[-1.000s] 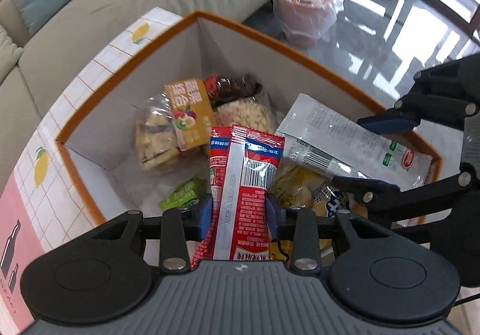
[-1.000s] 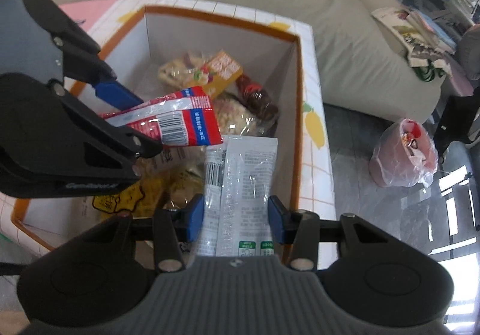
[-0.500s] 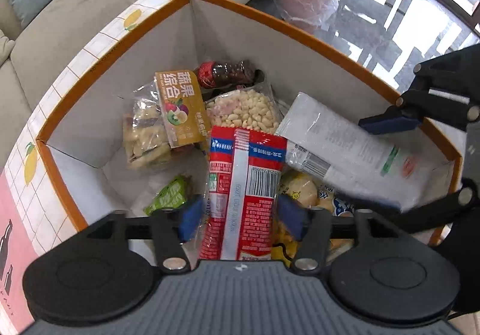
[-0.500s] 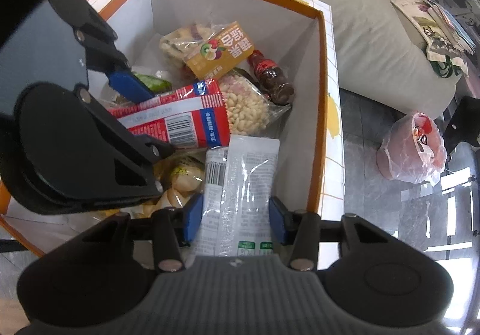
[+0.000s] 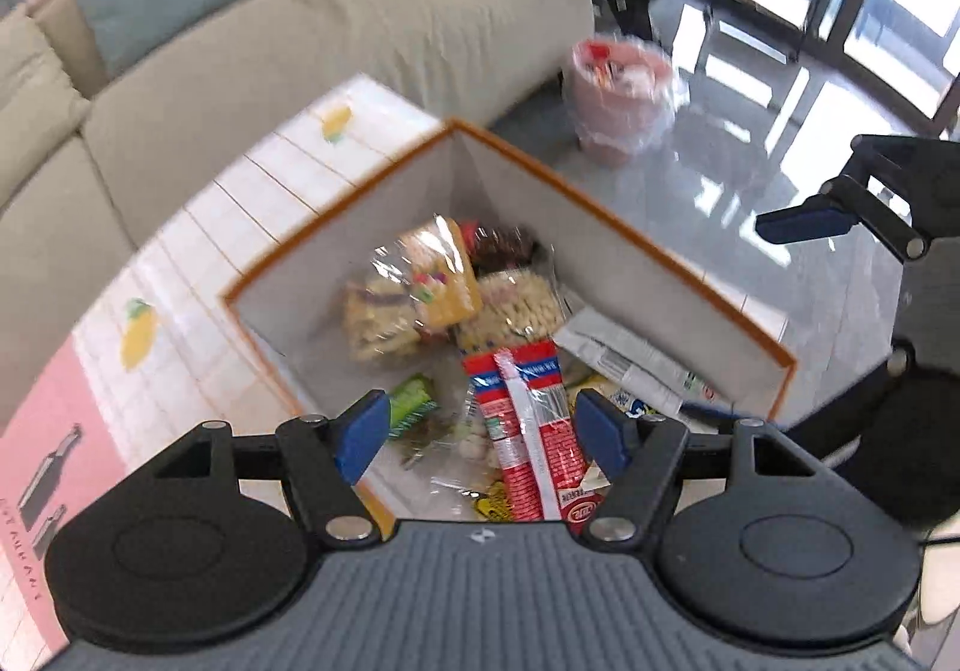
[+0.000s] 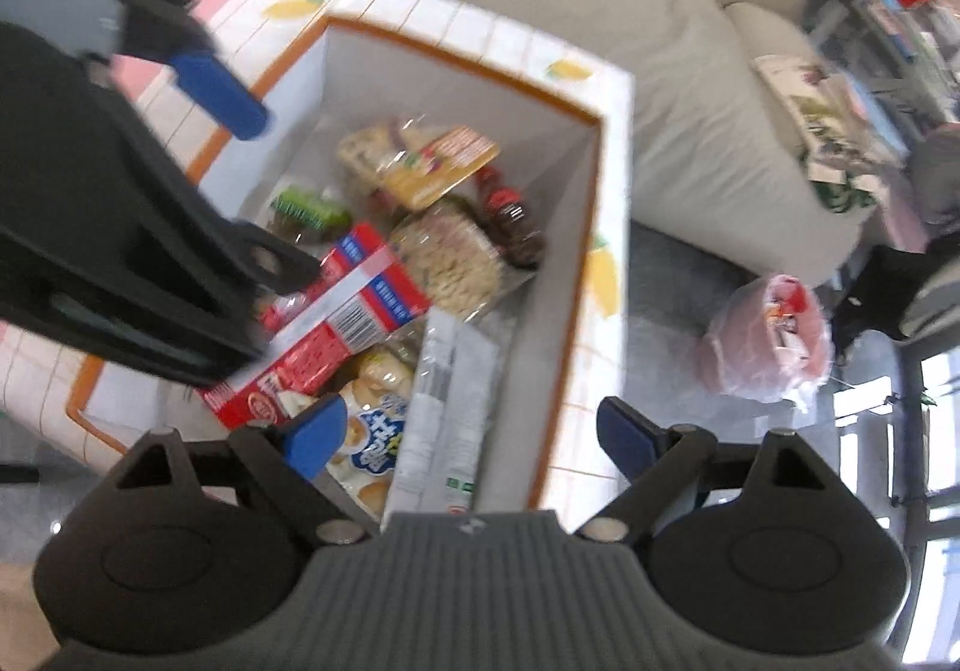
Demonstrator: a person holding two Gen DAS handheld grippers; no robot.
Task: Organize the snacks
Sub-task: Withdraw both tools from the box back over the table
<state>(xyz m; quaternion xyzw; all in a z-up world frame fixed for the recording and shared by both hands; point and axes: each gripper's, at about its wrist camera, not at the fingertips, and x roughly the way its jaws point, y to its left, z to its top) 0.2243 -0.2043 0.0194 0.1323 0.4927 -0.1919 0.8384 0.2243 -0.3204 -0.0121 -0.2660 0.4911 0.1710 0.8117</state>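
Your left gripper (image 5: pixel 480 425) has its fingers spread apart and empty, above the red packet (image 5: pixel 528 431) lying loose in the storage box (image 5: pixel 630 227). Your right gripper (image 6: pixel 468 431) is likewise spread wide, the white packet (image 6: pixel 447 401) resting below against the box wall. Both packets are in; no snacks show outside, so the sorting looks nearly finished.

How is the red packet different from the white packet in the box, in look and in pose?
The red packet is red with blue bands and a barcode; the white packet is pale with a small green mark at its near end. The red packet lies in the middle of the box on other snacks; the white packet lies along the right wall. Both are long, flat and sealed, and both lie free of the open claws.
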